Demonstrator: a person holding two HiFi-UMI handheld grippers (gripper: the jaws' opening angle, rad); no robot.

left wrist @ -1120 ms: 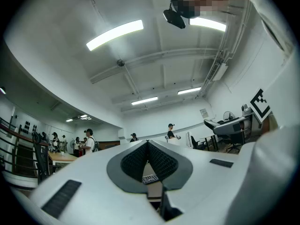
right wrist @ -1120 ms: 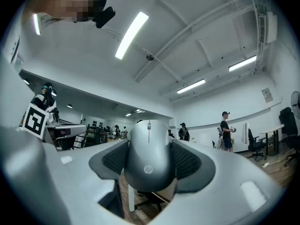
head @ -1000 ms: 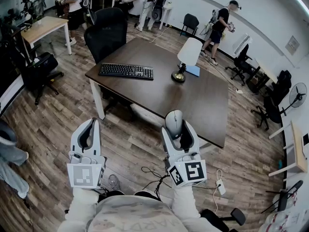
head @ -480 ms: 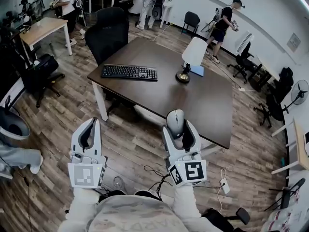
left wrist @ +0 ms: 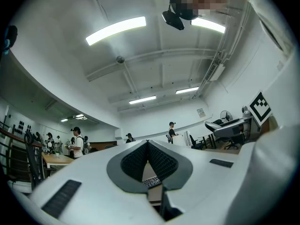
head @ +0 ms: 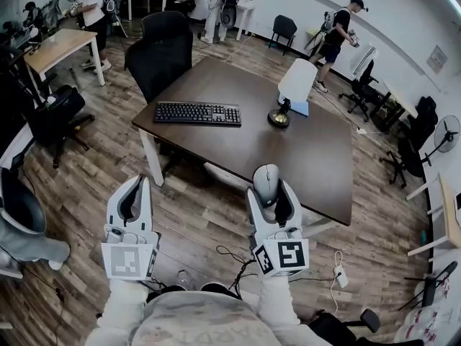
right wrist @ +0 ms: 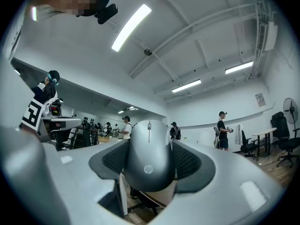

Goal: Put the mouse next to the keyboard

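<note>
Grey mouse point(head: 266, 176) clamped in the right tongs point(head: 268, 190), its tail end buried between them, up by the counter's point(head: 238, 146) near edge, well apart from the keyboard point(head: 197, 113). The left tongs point(head: 137, 184) are closed, empty.

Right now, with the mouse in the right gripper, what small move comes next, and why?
Probably carry the right gripper forward and leftward over the table toward the keyboard: it holds the mouse near the table's front edge, well apart from the keyboard.

Bright, even light from ceiling strip lamps point(left wrist: 116, 30); heavy fisheye distortion at edges.
</note>
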